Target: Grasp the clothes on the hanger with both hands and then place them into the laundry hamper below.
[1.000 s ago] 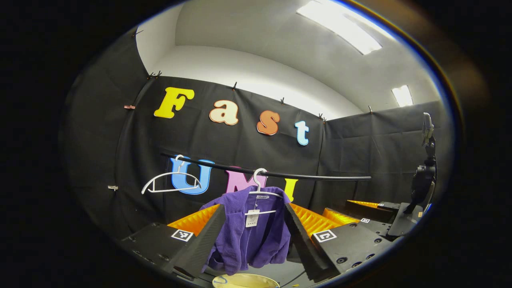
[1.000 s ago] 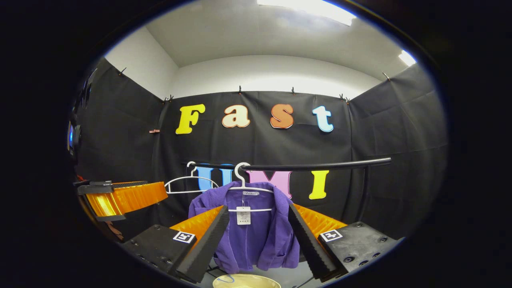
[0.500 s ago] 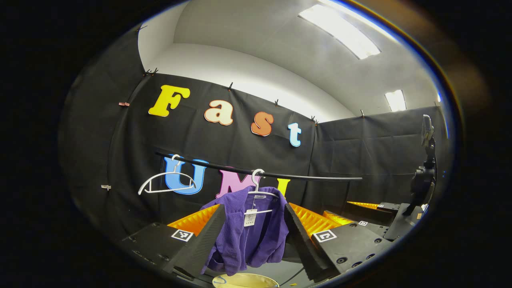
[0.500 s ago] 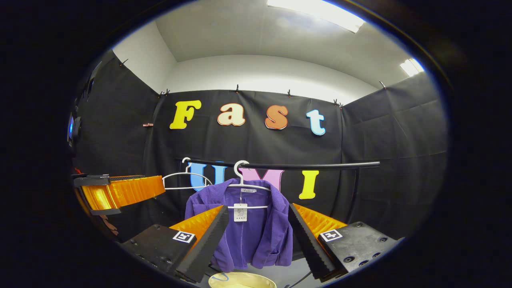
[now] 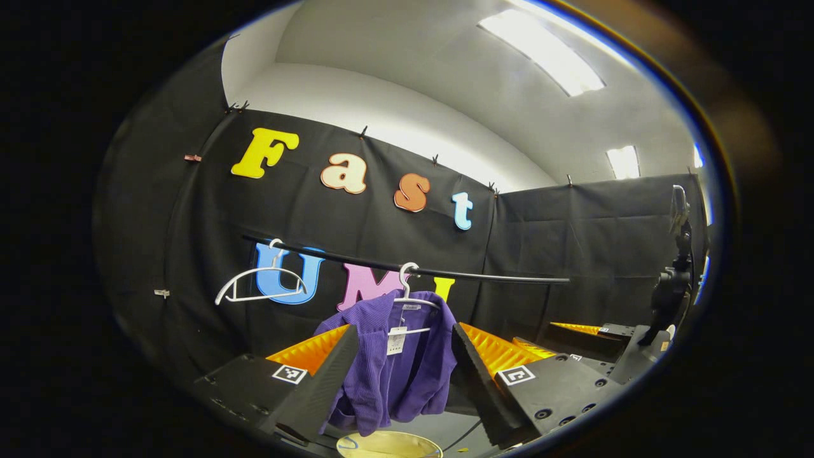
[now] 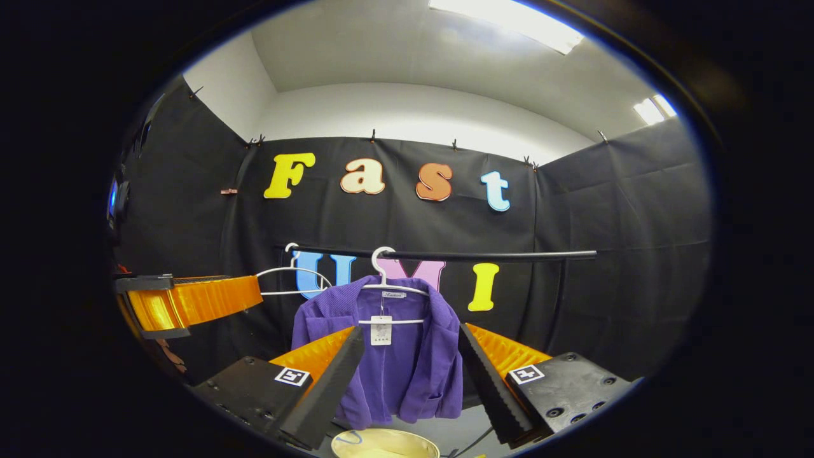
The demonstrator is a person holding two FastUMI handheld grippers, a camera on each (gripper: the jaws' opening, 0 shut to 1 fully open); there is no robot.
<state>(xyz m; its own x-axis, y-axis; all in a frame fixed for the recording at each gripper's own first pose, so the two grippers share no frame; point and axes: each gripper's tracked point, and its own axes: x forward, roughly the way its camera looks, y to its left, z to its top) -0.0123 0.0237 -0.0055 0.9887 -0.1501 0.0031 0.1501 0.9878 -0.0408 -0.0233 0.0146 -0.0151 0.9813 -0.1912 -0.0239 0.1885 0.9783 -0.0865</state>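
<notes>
While both grippers wait short of the garment, holdings stand thus. Jacket (image 6: 394, 356): purple, on a white hanger (image 6: 391, 289) hooked over the rail (image 6: 483, 256), framed between each gripper's fingers, untouched. Left gripper (image 5: 400, 375): jaws spread, aimed at the jacket, presumably to take one side. Right gripper (image 6: 410, 381): jaws spread likewise. Hamper (image 6: 385, 444): rim at 6 o'clock, directly below, placed to catch the drop. Spare hanger (image 6: 292, 283): bare, at 9 o'clock from the jacket's.
</notes>
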